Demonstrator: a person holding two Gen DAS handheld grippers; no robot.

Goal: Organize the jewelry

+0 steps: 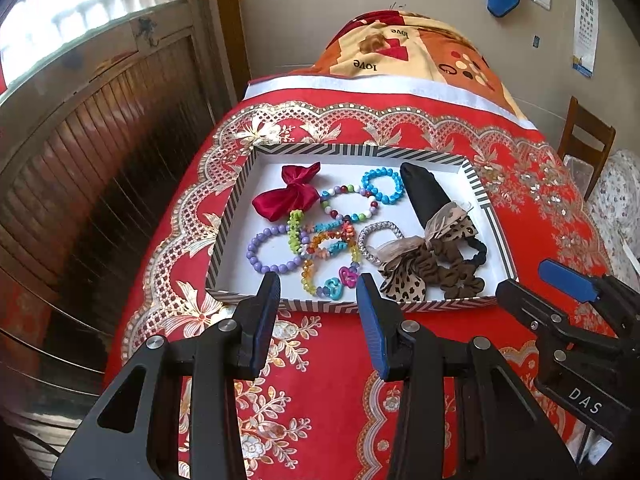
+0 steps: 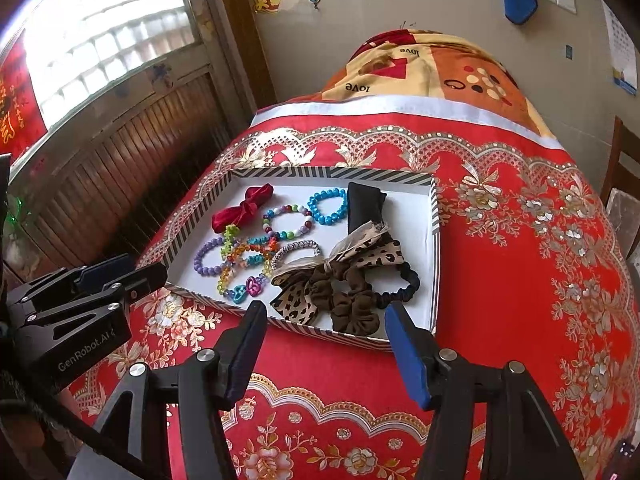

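Note:
A white tray with a striped rim [image 1: 256, 152] [image 2: 436, 216] lies on the red cloth. In it are a red bow [image 1: 288, 196] [image 2: 244, 206], a blue bead bracelet [image 1: 382, 186] [image 2: 326, 206], a multicolour bead bracelet [image 1: 352, 204] [image 2: 288, 222], a purple bead bracelet [image 1: 268, 250] [image 2: 208, 260], tangled colourful bracelets [image 1: 326, 254] [image 2: 248, 264], a silver band [image 1: 376, 240], a black clip [image 1: 424, 196], a leopard bow [image 1: 404, 276] [image 2: 304, 296] and a brown scrunchie [image 1: 460, 276] [image 2: 352, 304]. My left gripper [image 1: 320, 284] and right gripper [image 2: 324, 312] are open and empty, just before the tray's near rim.
The red embroidered cloth [image 1: 320, 380] covers the table. A folded orange blanket [image 1: 408, 48] lies behind it. A wooden wall and window are at the left. A wooden chair [image 1: 584, 140] stands at the right. The right gripper also shows in the left wrist view [image 1: 560, 284].

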